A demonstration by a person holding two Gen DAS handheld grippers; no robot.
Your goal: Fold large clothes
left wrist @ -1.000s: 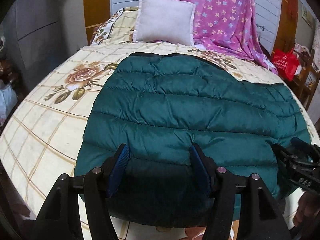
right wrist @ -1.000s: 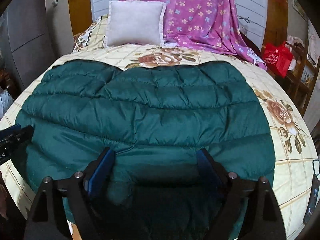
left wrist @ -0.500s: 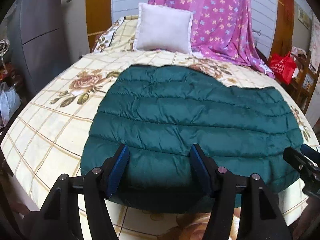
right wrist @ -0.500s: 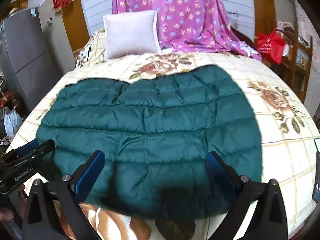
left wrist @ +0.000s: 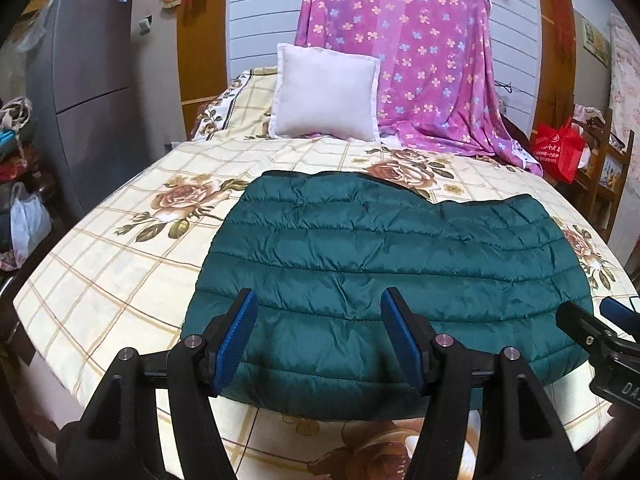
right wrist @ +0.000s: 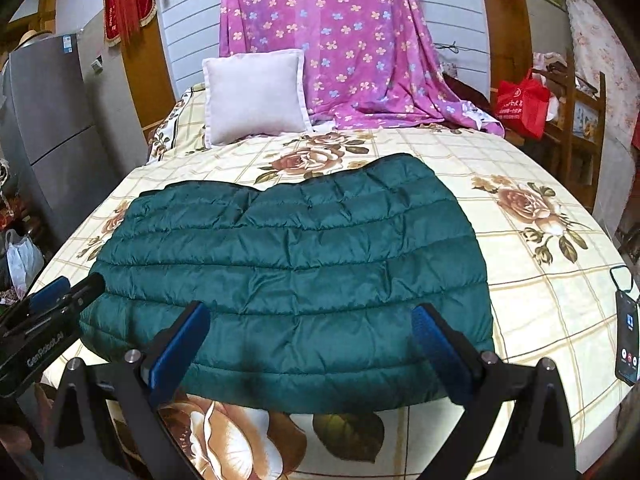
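Note:
A dark green quilted puffer jacket (left wrist: pixel 384 264) lies folded flat on the floral bed; it also shows in the right wrist view (right wrist: pixel 296 264). My left gripper (left wrist: pixel 318 312) is open and empty, held above the jacket's near left part. My right gripper (right wrist: pixel 308 320) is open and empty, held above the jacket's near edge. The right gripper's body shows at the right edge of the left wrist view (left wrist: pixel 600 340). The left gripper's body shows at the left edge of the right wrist view (right wrist: pixel 48 312).
The bed (left wrist: pixel 112 272) has a cream sheet with roses. A white pillow (left wrist: pixel 324 92) and a purple flowered blanket (left wrist: pixel 416 56) are at its head. A phone (right wrist: pixel 627 336) lies on the bed's right edge. A grey fridge (left wrist: pixel 88 92) stands left, a red bag (left wrist: pixel 558 152) right.
Both grippers have pulled back and up from the jacket, which stays flat on the bed. More of the bed's near edge now shows.

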